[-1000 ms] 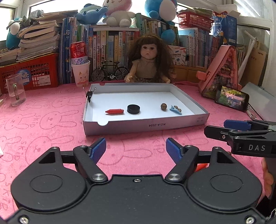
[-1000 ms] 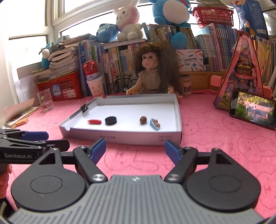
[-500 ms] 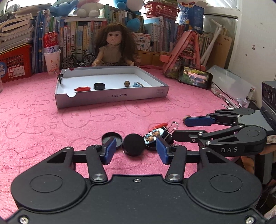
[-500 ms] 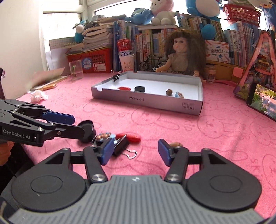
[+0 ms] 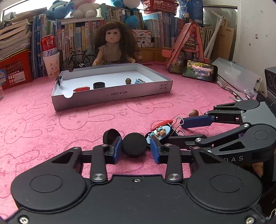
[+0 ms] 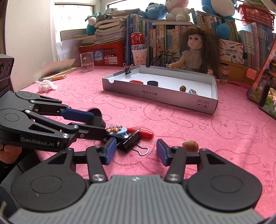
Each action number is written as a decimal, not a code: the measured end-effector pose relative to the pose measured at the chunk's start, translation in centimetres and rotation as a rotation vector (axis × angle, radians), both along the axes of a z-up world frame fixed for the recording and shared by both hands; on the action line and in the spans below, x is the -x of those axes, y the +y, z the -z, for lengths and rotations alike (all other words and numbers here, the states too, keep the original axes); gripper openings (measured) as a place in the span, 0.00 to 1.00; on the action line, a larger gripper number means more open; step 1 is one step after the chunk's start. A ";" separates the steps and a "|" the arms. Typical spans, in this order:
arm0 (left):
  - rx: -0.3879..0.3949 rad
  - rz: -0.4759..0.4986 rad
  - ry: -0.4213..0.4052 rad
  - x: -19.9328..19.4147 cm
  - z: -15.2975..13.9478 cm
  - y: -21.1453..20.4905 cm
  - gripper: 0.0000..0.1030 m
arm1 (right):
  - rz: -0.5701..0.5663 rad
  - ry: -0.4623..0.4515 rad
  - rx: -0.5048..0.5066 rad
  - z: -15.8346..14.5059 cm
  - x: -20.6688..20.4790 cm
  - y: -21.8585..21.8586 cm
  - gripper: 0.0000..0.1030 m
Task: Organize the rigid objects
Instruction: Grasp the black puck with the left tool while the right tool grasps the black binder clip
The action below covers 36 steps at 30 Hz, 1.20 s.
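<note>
The left tool (image 5: 135, 150) has just been closing; its jaws bracket a black disc (image 5: 134, 143) on the pink surface (image 5: 51, 124), contact unclear. The right tool (image 6: 136, 151) has also been closing, jaws apart over a binder clip (image 6: 129, 143).

Daylit window (image 6: 74, 20) behind crowded bookshelves (image 5: 155, 29), pink rabbit-print tablecloth (image 5: 34, 120) below

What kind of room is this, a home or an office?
Probably a home, likely a child's room: a doll and plush toys stand by crowded books, and a pink bunny-print cloth covers the table.
</note>
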<state>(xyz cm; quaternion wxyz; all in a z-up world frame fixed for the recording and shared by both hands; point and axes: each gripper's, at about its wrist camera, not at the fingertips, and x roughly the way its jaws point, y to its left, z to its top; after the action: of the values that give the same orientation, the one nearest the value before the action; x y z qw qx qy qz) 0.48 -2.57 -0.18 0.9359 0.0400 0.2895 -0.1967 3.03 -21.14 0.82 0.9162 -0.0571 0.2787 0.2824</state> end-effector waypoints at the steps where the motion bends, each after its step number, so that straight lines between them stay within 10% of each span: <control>1: 0.003 0.001 0.007 -0.1 -0.1 0.1 0.29 | -0.005 0.001 -0.001 0.0 -0.1 0.1 0.56; 19: 0.025 -0.021 -0.023 0.5 -0.8 1.0 0.29 | 0.007 -0.034 -0.017 -0.2 1.0 0.8 0.26; 30: 0.031 -0.053 -0.026 0.2 -0.9 1.4 0.29 | 0.109 -0.050 0.007 -0.4 1.3 -0.8 0.25; 36: 0.029 -0.066 -0.024 0.1 -0.8 1.3 0.29 | 0.160 -0.115 0.044 -0.1 1.8 -0.2 0.52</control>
<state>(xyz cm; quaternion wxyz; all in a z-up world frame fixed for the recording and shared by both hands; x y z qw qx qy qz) 0.37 -1.28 0.59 0.9457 0.0193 0.2767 -0.1696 1.21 -21.35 0.89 0.9488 -0.0709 0.2355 0.1985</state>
